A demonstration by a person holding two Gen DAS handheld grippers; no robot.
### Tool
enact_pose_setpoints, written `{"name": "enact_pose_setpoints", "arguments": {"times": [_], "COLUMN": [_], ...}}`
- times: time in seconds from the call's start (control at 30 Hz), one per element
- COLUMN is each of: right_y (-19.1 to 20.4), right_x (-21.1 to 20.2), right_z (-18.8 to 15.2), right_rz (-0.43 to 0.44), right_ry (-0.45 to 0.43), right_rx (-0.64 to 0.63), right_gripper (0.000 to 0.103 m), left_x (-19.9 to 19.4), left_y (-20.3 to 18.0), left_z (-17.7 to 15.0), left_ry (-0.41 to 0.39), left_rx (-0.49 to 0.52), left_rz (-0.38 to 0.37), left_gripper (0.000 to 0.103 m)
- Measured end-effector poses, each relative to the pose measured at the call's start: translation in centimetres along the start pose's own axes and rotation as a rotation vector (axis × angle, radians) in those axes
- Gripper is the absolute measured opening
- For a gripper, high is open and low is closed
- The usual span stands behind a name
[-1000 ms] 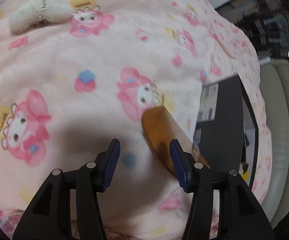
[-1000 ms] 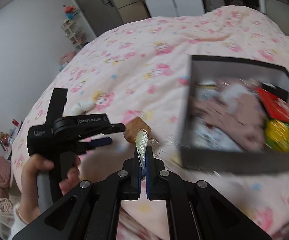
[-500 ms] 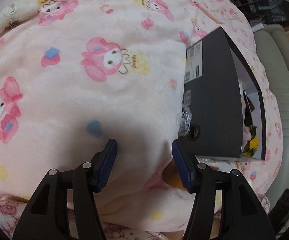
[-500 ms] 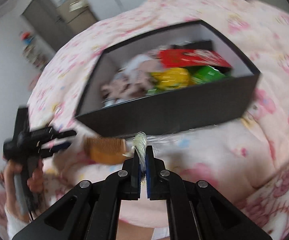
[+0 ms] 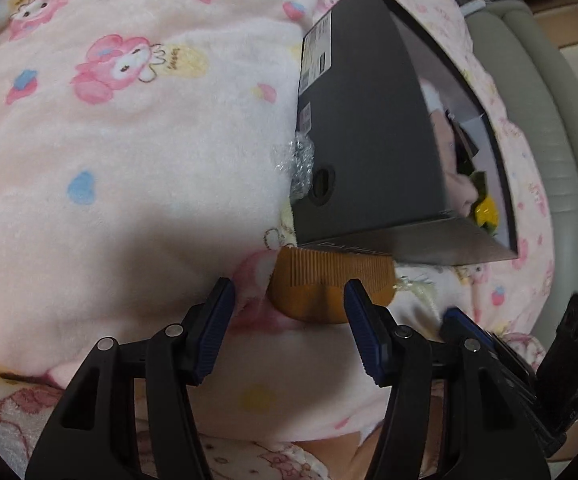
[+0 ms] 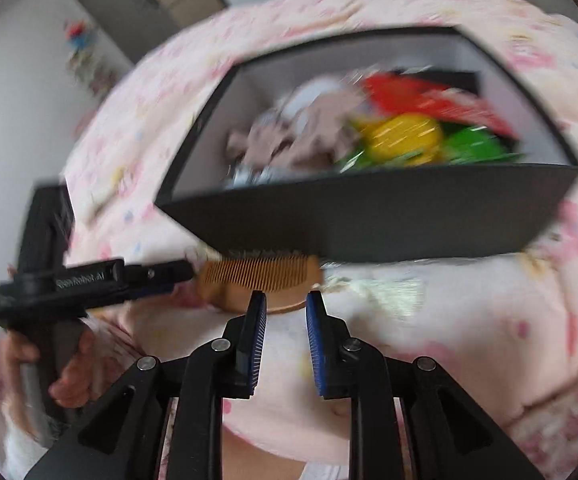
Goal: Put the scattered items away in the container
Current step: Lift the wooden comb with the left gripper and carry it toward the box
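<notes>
Now the left gripper [image 5: 289, 300] stands open and empty near the wooden comb [image 5: 321, 288], which lies on the blanket [image 5: 149, 140] against the black box [image 6: 369, 216]; the right gripper [image 6: 285, 312] has just been opening, its tassel [image 6: 385, 288] dropped beside the comb.

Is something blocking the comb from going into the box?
Yes: the wooden comb lies on the blanket outside the black box, against its near wall. It must go over that wall.

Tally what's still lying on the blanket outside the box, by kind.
Wooden comb: 1
Pale tassel, beside the comb: 1
Bubble wrap, against the box wall: 1
Total: 3
</notes>
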State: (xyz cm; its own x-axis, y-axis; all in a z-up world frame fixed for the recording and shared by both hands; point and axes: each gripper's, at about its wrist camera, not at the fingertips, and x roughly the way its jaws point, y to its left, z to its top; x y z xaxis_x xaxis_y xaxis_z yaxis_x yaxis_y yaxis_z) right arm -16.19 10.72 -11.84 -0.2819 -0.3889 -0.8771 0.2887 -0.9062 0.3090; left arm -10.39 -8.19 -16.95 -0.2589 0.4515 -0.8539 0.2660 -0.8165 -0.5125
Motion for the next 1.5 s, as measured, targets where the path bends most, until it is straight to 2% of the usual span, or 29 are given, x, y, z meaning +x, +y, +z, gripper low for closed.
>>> {"name": "enact_pose_setpoints", "arguments": {"times": [0.17, 0.27, 0.33, 0.43, 0.53, 0.67, 0.8, 0.93, 0.97, 1.0, 1.03, 1.17, 1.3, 1.4, 1.5], "right_y": [-0.6, -1.9, -2.3, -3.2, -3.6, -3.3, -3.3, -2.1, -1.6, -1.6, -1.6, -1.8, -0.9, -1.7, -2.8], "right_x": [4.5, 5.5, 5.6, 5.4, 5.1, 6.5, 6.6, 6.8, 6.7, 6.5, 6.2, 4.3, 3.4, 3.6, 3.5], "right_z": [1.1, 1.1, 1.2, 1.4, 1.5, 1.4, 1.6, 1.5, 1.5, 1.6, 1.6, 1.1, 0.6, 0.7, 1.2], "right_rz": [-0.107, -0.044, -0.022, -0.023, -0.017, -0.004, 0.003, 0.03, 0.011, 0.006, 0.012, 0.099, 0.068, 0.088, 0.062], "right_ry": [0.059, 0.082, 0.078, 0.051, 0.032, 0.077, 0.068, 0.065, 0.054, 0.045, 0.033, -0.01, -0.013, 0.002, -0.027], "right_rx": [-0.01, 0.081, 0.11, 0.167, 0.191, 0.169, 0.175, 0.1, 0.076, 0.072, 0.076, 0.094, 0.051, 0.102, 0.143], "right_gripper": [0.017, 0.022, 0.024, 0.024, 0.024, 0.032, 0.032, 0.034, 0.034, 0.034, 0.034, 0.028, 0.028, 0.027, 0.027], "left_x": [1.2, 1.7, 1.4, 0.7, 0.4, 1.0, 1.5, 2.1, 1.9, 1.7, 1.2, -0.5, -1.5, -1.2, -1.3], "left_y": [0.1, -0.2, -0.3, 0.3, 0.6, -0.2, -0.4, -0.9, -1.3, -1.5, -1.5, -1.2, -1.5, -1.1, -0.8], "left_z": [0.4, 0.5, 0.6, 0.4, 0.2, -0.3, 0.1, 0.5, 0.3, 0.0, -0.5, -2.0, -2.9, -2.7, -2.4], "left_ry": [0.037, 0.035, 0.016, 0.006, 0.002, 0.039, 0.044, 0.058, 0.051, 0.038, 0.023, 0.0, -0.036, -0.038, -0.057], "left_rx": [-0.007, 0.003, 0.003, -0.026, -0.033, -0.002, -0.003, 0.02, 0.047, 0.061, 0.064, 0.062, 0.069, 0.023, -0.014], "left_rz": [0.083, 0.135, 0.097, -0.023, -0.068, -0.06, -0.027, 0.01, 0.039, 0.066, 0.088, 0.023, 0.024, 0.037, 0.049], "left_gripper": [0.057, 0.057, 0.056, 0.056, 0.056, 0.056, 0.055, 0.055, 0.052, 0.039, 0.032, 0.031, 0.031, 0.031, 0.034]}}
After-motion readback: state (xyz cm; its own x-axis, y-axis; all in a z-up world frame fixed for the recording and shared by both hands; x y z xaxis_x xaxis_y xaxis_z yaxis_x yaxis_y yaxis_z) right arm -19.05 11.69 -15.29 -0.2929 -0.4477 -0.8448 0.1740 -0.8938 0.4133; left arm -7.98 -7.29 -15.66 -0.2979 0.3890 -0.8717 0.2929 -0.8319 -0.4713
